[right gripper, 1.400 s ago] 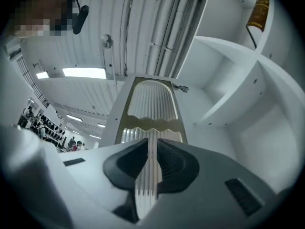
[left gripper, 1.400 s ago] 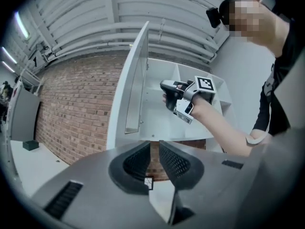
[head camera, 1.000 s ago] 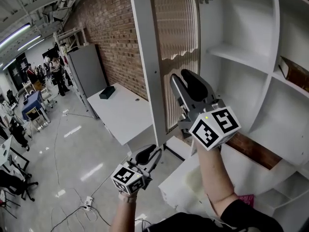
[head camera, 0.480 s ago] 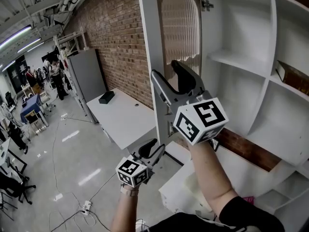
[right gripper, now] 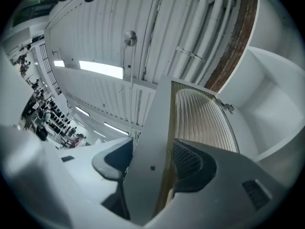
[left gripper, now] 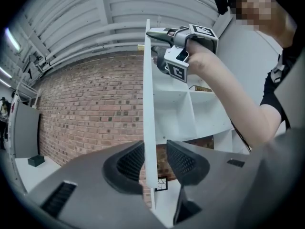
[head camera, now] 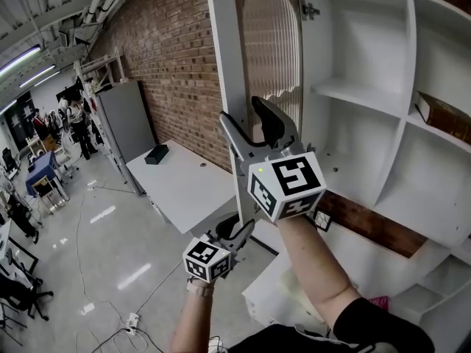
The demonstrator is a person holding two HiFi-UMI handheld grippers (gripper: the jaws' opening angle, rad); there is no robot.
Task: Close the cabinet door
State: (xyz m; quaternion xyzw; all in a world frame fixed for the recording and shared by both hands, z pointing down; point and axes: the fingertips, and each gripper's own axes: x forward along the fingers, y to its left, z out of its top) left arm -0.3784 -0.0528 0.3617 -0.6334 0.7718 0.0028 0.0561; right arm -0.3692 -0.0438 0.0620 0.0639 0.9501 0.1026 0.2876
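The white cabinet door (head camera: 223, 87), with its ribbed arched panel (head camera: 271, 50), stands swung wide open from the cabinet (head camera: 353, 94). My right gripper (head camera: 243, 112) straddles the door's free edge about halfway up. In the right gripper view the door edge (right gripper: 150, 128) runs between the jaws of that gripper (right gripper: 152, 161). Its jaws have just been opening and stand open around the edge. Lower down, my left gripper (head camera: 239, 225) straddles the same edge near the door's bottom. In the left gripper view the door edge (left gripper: 147, 104) passes between that gripper's (left gripper: 155, 152) jaws, which have also just opened.
A brick wall (head camera: 169, 50) runs behind the door. Below it stand a white table (head camera: 184, 186) carrying a black box (head camera: 156, 154) and a grey locker (head camera: 121, 120). A brown book (head camera: 441, 120) lies on a cabinet shelf. People (head camera: 81, 127) stand far left; cables (head camera: 132, 315) cross the floor.
Both grippers' jaws have spread wider. The right gripper has shifted left, from in front of the ribbed panel to astride the door's edge. The left gripper has crept closer under the door.
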